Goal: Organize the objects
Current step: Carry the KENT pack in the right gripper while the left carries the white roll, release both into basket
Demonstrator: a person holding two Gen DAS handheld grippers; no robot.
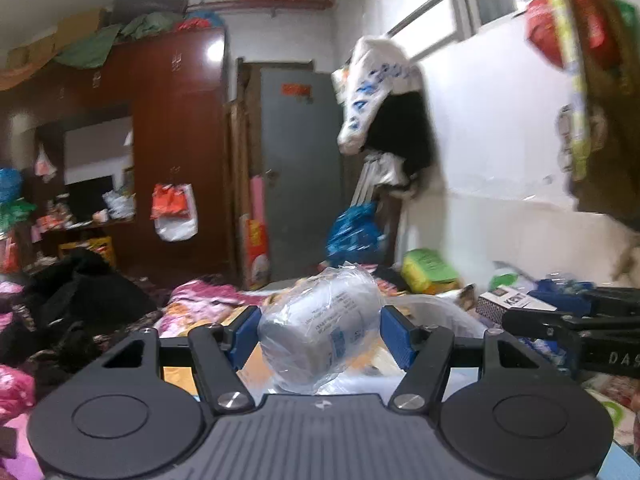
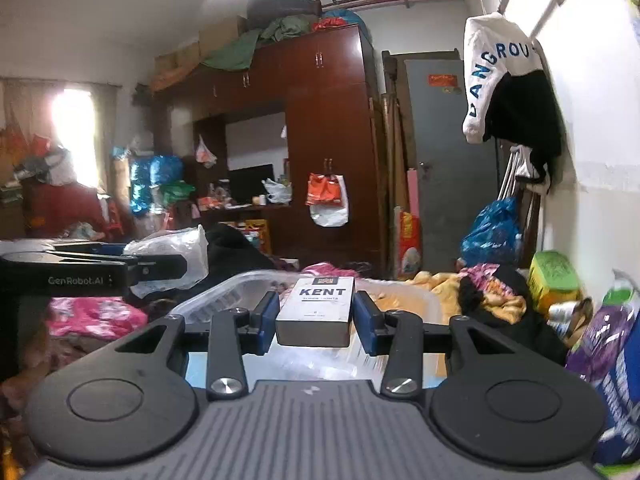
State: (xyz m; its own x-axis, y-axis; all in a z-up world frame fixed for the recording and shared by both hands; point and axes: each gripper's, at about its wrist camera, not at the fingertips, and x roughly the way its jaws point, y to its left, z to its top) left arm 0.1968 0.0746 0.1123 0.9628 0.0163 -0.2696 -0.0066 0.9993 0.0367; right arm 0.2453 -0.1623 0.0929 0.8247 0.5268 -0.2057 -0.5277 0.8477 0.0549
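Note:
My left gripper (image 1: 319,330) is shut on a white bottle wrapped in a clear plastic bag (image 1: 320,326), held above a clear plastic bin (image 1: 440,308). My right gripper (image 2: 316,316) is shut on a white KENT cigarette box (image 2: 318,310), held upright over the same clear bin (image 2: 224,296). The right gripper with the KENT box also shows at the right of the left wrist view (image 1: 516,300). The left gripper with its bagged bottle shows at the left of the right wrist view (image 2: 168,258).
The bin sits on a bed covered with pink floral bedding (image 1: 200,300) and dark clothes (image 1: 80,292). A green box (image 2: 554,276), blue bag (image 2: 494,228) and purple packet (image 2: 604,336) lie by the right wall. A brown wardrobe (image 2: 328,140) and grey door (image 2: 444,160) stand behind.

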